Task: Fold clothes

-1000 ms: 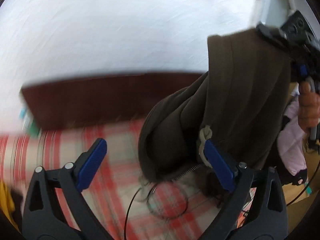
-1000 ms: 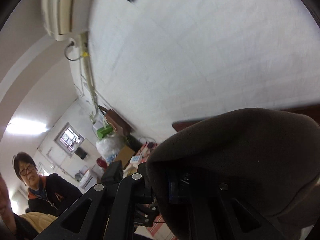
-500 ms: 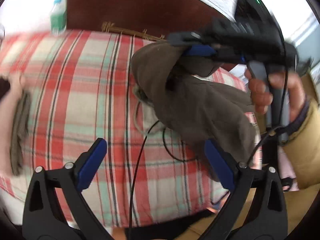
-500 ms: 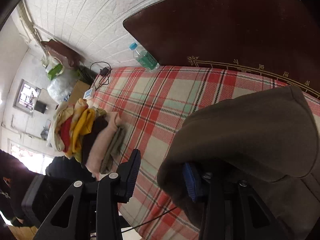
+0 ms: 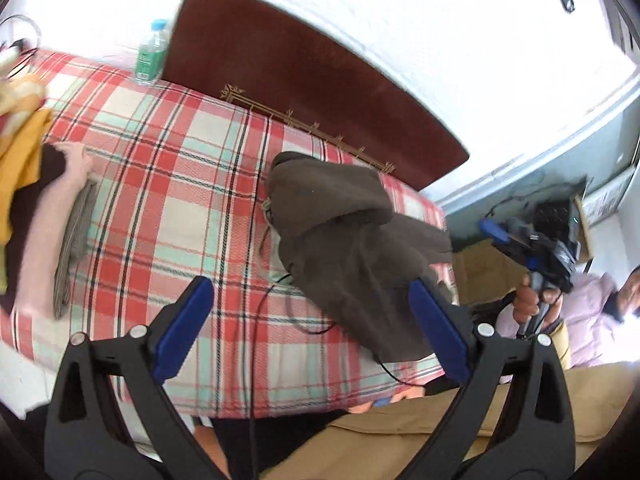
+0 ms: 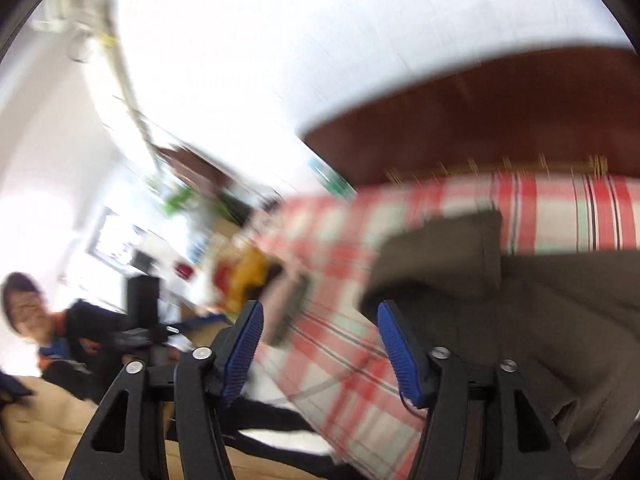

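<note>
Plaid bedspread [image 5: 168,200] carries the brown hoodie [image 5: 352,240], heaped just right of its middle. Left gripper [image 5: 312,320] is spread, empty; right gripper [image 6: 320,344] is opening, nothing between its fingers. Laying-out seems underway; next, flattening the hoodie.

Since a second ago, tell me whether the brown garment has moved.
Yes. The brown garment, once hanging high before the headboard, now lies dropped on the plaid bedcover.

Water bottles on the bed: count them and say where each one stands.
1. The water bottle stands upright at the far left corner of the plaid bed, beside the headboard. Others may be hidden behind the clothes pile at the left edge.
</note>
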